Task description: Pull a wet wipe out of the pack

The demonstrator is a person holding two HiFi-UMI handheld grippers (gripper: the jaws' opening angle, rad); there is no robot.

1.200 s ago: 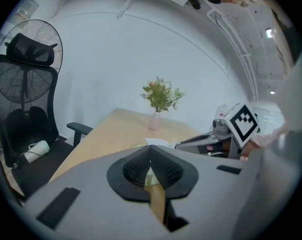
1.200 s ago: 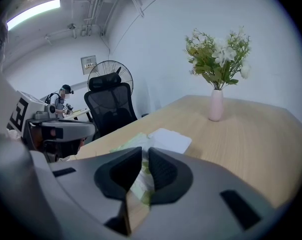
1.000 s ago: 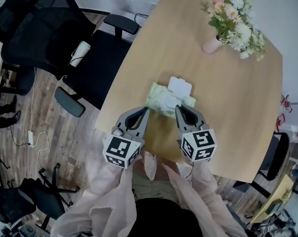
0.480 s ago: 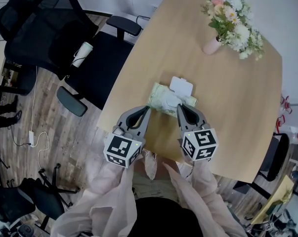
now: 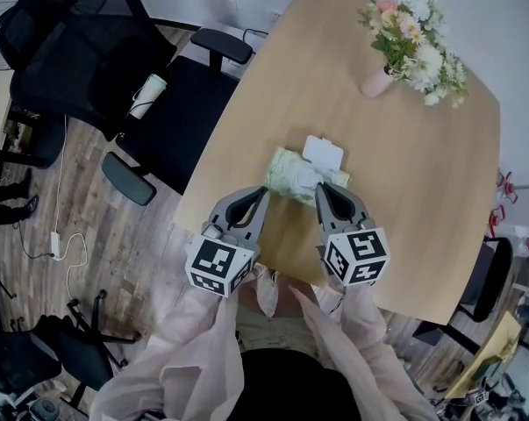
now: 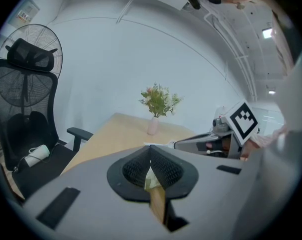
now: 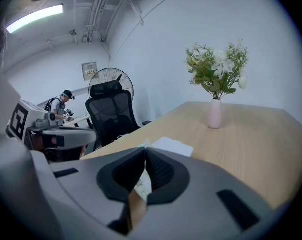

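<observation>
The pale green wet wipe pack lies on the wooden table with its white lid flipped open. A white tuft of wipe stands up at the opening. My left gripper is at the pack's left end. In the left gripper view it is shut, with a sliver of the pack between its pads. My right gripper is at the tuft. In the right gripper view its jaws are closing tight on the wipe.
A pink vase of flowers stands at the table's far end. Black office chairs crowd the table's left edge. A fan stands by the wall. A person stands far off in the right gripper view.
A white tuft of wipe has come up at the pack's opening beside the right gripper's tips. Both grippers have stayed almost where they were.
</observation>
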